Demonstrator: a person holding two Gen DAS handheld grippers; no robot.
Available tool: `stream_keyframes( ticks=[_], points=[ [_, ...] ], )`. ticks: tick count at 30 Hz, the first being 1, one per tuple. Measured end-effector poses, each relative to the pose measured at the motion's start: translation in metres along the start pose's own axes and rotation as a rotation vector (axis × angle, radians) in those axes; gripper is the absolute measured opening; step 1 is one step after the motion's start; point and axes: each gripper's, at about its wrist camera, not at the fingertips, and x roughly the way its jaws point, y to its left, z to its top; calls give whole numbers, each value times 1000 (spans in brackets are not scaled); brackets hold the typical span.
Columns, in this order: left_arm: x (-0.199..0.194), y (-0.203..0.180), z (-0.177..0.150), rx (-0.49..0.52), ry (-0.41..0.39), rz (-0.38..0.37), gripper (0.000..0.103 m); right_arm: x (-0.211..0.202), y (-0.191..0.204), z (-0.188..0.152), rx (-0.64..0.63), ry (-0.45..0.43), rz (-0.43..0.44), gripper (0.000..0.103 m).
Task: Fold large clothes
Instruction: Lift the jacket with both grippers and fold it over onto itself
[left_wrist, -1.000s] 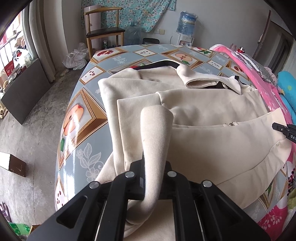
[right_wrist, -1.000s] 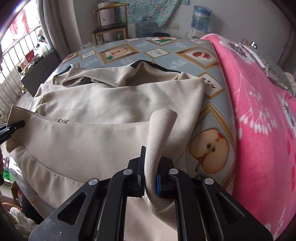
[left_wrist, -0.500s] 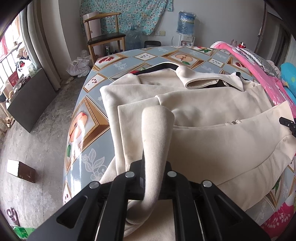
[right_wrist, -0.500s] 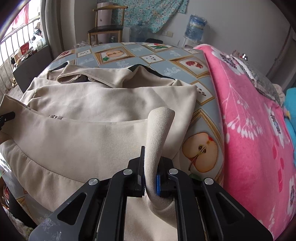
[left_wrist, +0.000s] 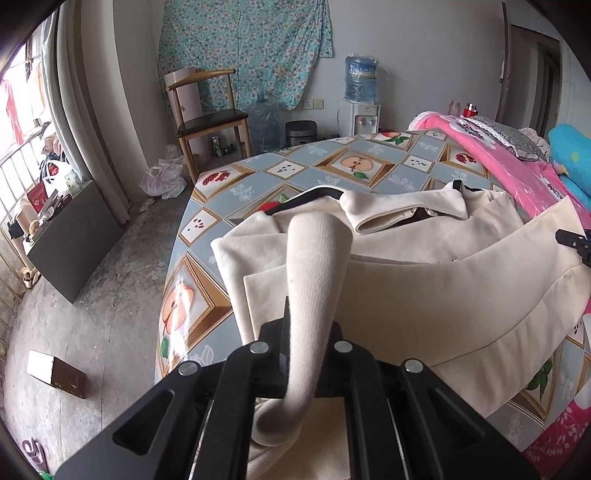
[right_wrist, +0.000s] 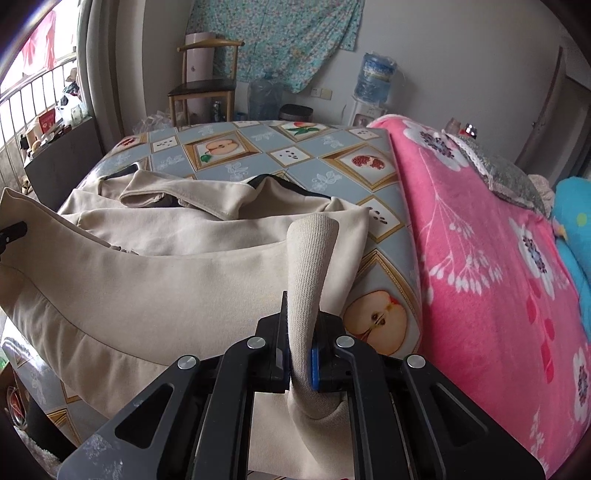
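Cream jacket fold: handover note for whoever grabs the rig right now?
Left gripper: shut on the ribbed hem at the jacket's left corner.
Right gripper: shut on the ribbed hem at the right corner.
Cream jacket lies on the fruit-print tablecloth, collar at the far end, bottom edge raised between the grippers and sagging in the middle.
Done: both bottom corners gripped and raised.
Left: probably carry the hem toward the collar, lay it flat, release, then any further folds.
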Motion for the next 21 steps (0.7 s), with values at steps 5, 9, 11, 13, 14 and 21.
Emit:
stream_keyframes(
  ticks=[5,9,11,13,14,21],
  points=[
    [-2,2,7,4,-19,6,5,-2,-2,8,21,-23,2,7],
    [-1,3,10,8,-22,11,5,0,-1,11,25,-29,1,7],
    [0,3,11,14,-22,15,5,0,0,12,25,-30,0,7],
    [1,2,13,19,-20,20,5,0,0,12,26,-30,1,7],
    [2,1,13,21,-17,23,5,0,0,13,27,-32,3,7],
    [8,-3,23,39,2,43,5,1,-4,18,30,-36,3,7]
  ],
)
